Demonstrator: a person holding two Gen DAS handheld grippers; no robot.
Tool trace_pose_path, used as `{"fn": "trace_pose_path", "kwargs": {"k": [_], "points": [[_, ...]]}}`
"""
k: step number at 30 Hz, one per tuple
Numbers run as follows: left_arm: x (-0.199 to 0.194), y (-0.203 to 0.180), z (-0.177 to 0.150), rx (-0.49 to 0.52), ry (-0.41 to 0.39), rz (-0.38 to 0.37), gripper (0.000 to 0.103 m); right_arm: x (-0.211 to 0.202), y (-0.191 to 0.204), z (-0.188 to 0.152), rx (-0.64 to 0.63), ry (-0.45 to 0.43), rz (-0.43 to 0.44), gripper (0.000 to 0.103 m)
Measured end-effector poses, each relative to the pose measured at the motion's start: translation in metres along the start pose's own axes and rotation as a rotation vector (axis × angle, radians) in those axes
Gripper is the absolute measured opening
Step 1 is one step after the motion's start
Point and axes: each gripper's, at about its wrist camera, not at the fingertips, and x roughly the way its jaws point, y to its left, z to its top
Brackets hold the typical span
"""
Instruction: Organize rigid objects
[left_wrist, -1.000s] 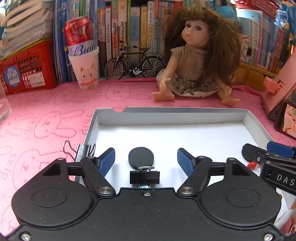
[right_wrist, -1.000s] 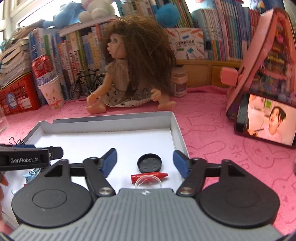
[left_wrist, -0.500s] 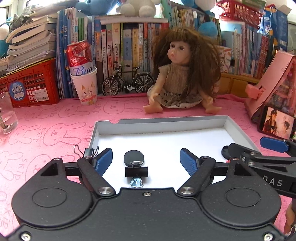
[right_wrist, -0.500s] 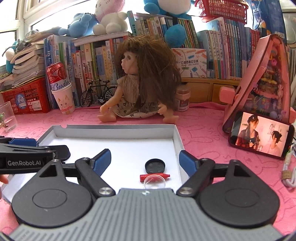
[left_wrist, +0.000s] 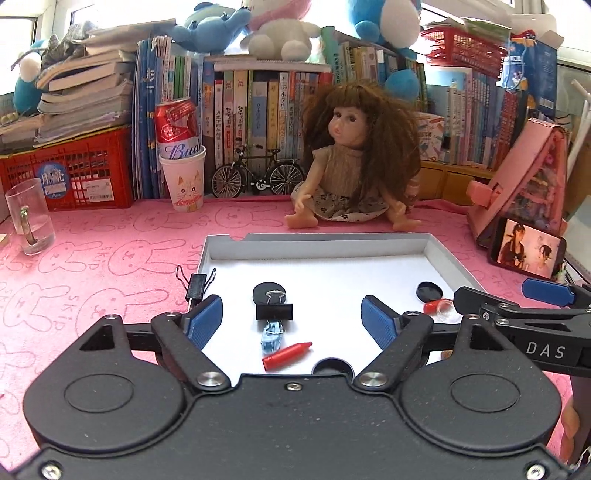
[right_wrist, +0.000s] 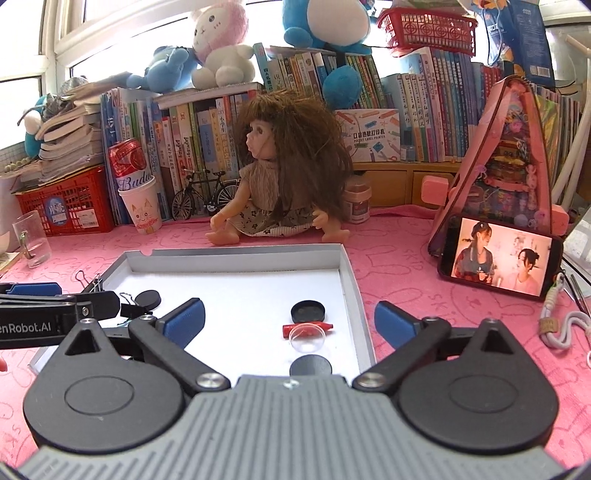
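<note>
Two hand-held grippers hover over a shallow white tray (left_wrist: 317, 243) on a desk covered by a pink bunny-print cloth (left_wrist: 110, 258).

The left gripper (left_wrist: 291, 321) has its blue-padded fingers (left_wrist: 203, 323) spread wide and holds nothing. Between them, on the tray floor, lies a black binder clip (left_wrist: 274, 311) with its wire loop resting on a black disc (left_wrist: 267, 290). Just nearer the gripper sits a small pale-blue item (left_wrist: 271, 336), too blurred to identify, and beside that a red crayon (left_wrist: 287, 355). Another black disc (left_wrist: 332, 366) peeks out at the gripper's body. A second binder clip (left_wrist: 195, 285) is clipped on the tray's left edge, just beyond the left finger.

The right gripper (right_wrist: 290, 319) is also wide open and empty; one finger is over the tray, the other over the cloth past the tray's right edge. Between its fingers, near the tray's right wall, lie a black cap (right_wrist: 308, 311), a second red crayon (right_wrist: 306, 328) and a clear round lid (right_wrist: 307, 338) overlapping the crayon. One more black disc (right_wrist: 310, 366) sits closest to the gripper.

Along the desk's far edge sit a doll (left_wrist: 354, 162), a model bicycle (left_wrist: 256, 175), a paper cup (left_wrist: 183, 179) holding a can, and a red crate (left_wrist: 70, 173). A phone (right_wrist: 500, 262) leans at the right edge.
</note>
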Motion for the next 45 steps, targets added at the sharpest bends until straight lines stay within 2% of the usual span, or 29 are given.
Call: {"fn": "trace_pose_path", "kwargs": {"k": [13,17,26,36,45], "points": [[-0.028,-0.006,-0.025,0.004,-0.004,-0.011,0.081,-0.024,0.001,-0.021,-0.006,-0.017,-0.003,0.103],[-0.033,-0.008,-0.036,0.008,0.007,-0.012,0.081,-0.027,0.001,-0.029,-0.004,0.003,-0.003,0.103],[-0.045,-0.002,-0.069,-0.044,0.024,0.005,0.082,-0.039,-0.002,-0.052,0.010,0.023,-0.010,0.103],[-0.043,-0.005,-0.091,0.027,0.023,0.058,0.082,-0.039,-0.003,-0.074,0.002,0.063,-0.047,0.103],[-0.025,-0.002,-0.097,0.005,0.072,0.082,0.084,-0.032,0.001,-0.077,-0.025,0.103,-0.074,0.103]]}}
